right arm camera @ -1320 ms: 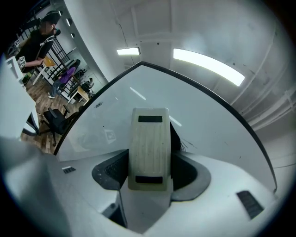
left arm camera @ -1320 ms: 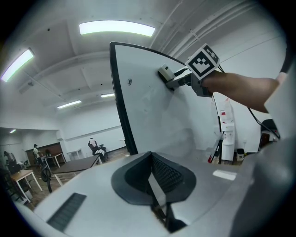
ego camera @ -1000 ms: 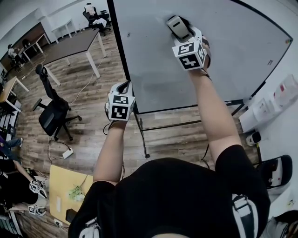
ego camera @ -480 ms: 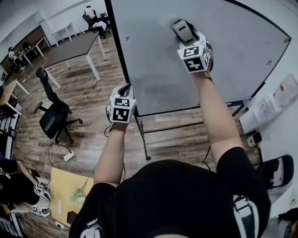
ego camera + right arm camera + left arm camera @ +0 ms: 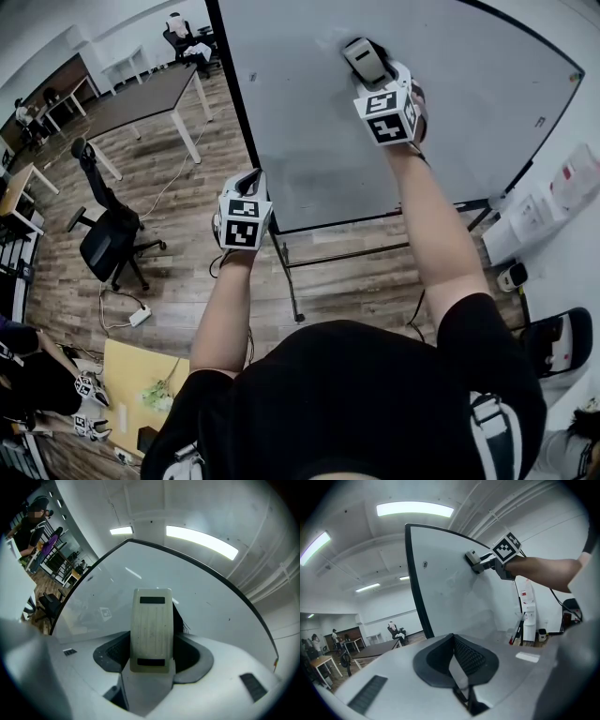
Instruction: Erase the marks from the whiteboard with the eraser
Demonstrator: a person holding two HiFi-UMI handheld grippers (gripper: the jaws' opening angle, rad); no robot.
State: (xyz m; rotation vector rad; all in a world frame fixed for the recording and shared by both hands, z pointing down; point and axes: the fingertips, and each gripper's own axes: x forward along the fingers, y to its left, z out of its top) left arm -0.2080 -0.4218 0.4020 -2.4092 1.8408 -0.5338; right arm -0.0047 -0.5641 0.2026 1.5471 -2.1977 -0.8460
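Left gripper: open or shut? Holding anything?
Shut and empty: the left gripper has its fingers touching at the tips, with nothing between them.

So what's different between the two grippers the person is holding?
The right gripper is shut on the eraser; the left gripper is shut on nothing. The right gripper is raised high, holding the eraser against the whiteboard; the left gripper hangs lower, by the whiteboard's left edge. Both carry a cube with square markers.
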